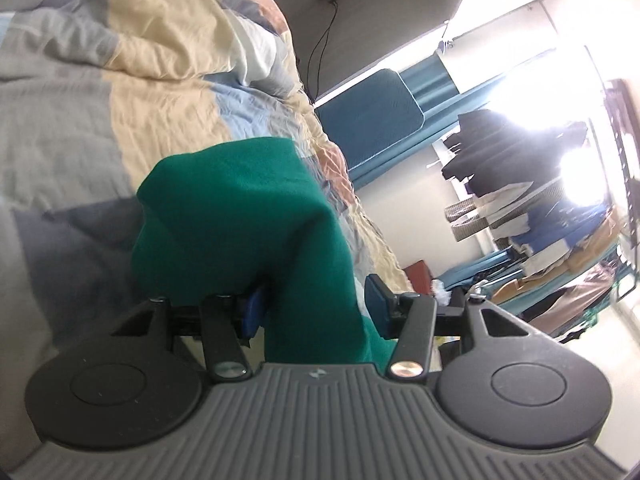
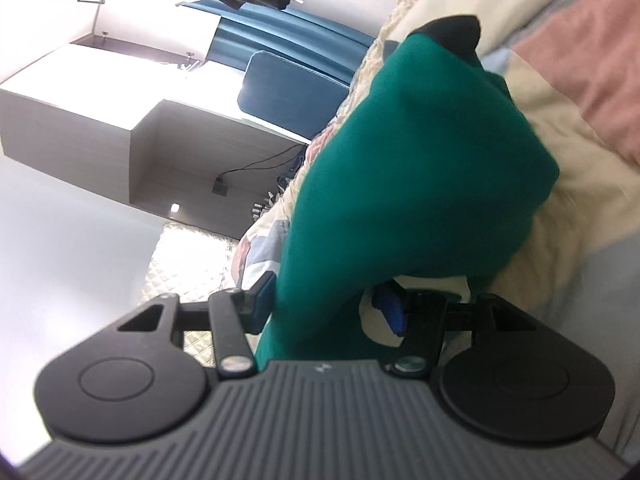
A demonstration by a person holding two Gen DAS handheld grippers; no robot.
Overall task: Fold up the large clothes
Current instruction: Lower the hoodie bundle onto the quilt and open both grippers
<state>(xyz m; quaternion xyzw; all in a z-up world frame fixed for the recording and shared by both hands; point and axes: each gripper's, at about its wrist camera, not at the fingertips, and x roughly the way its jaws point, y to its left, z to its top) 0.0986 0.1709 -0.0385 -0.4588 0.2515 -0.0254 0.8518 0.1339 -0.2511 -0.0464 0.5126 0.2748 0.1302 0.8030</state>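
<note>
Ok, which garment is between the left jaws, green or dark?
The green garment, bunched on the bedspread between the open left gripper jaws; the dark clothes hang on a rack across the room.

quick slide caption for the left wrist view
Green garment between the left gripper's open jaws, over a patchwork bedspread.

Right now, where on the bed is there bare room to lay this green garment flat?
Free: the grey and cream bedspread left of the green garment in the left wrist view. Crowded: the rumpled quilt beyond it, and the bed's edge toward the blue chair.
</note>
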